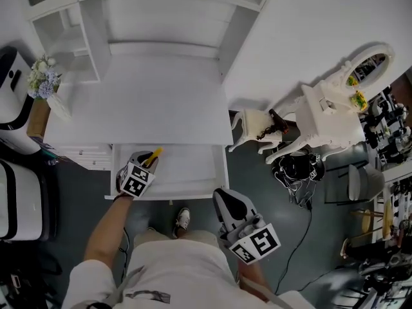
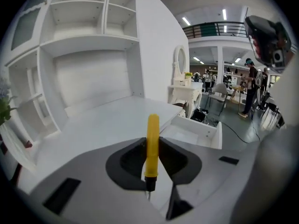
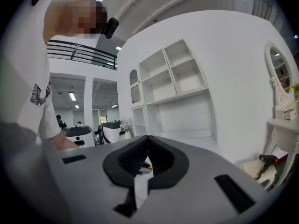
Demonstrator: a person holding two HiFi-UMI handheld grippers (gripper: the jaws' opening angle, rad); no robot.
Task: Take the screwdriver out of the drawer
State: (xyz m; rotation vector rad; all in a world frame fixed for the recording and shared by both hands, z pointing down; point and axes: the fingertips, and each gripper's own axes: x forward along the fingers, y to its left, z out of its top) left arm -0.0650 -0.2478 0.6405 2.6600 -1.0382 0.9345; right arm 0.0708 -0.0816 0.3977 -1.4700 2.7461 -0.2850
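Observation:
A screwdriver (image 1: pixel 154 155) with a yellow handle is clamped in my left gripper (image 1: pixel 148 159), above the left part of the open white drawer (image 1: pixel 193 188). In the left gripper view the screwdriver (image 2: pixel 152 146) stands between the jaws, handle pointing away and metal tip toward the camera, and my left gripper (image 2: pixel 151 143) is shut on it. Beyond it, at the right, the drawer (image 2: pixel 211 133) stands open. My right gripper (image 1: pixel 223 197) hovers by the drawer's front right corner. In its own view the right gripper (image 3: pixel 148 139) has its tips together with nothing between them.
The white desk top (image 1: pixel 141 102) lies behind the drawer, with white shelves (image 1: pixel 167 11) above it. A flower bunch (image 1: pixel 41 79) stands at the desk's left end. A white vanity table (image 1: pixel 328 114) and a small chair (image 1: pixel 248 124) stand to the right. The person's shoe (image 1: pixel 183 219) is under the drawer front.

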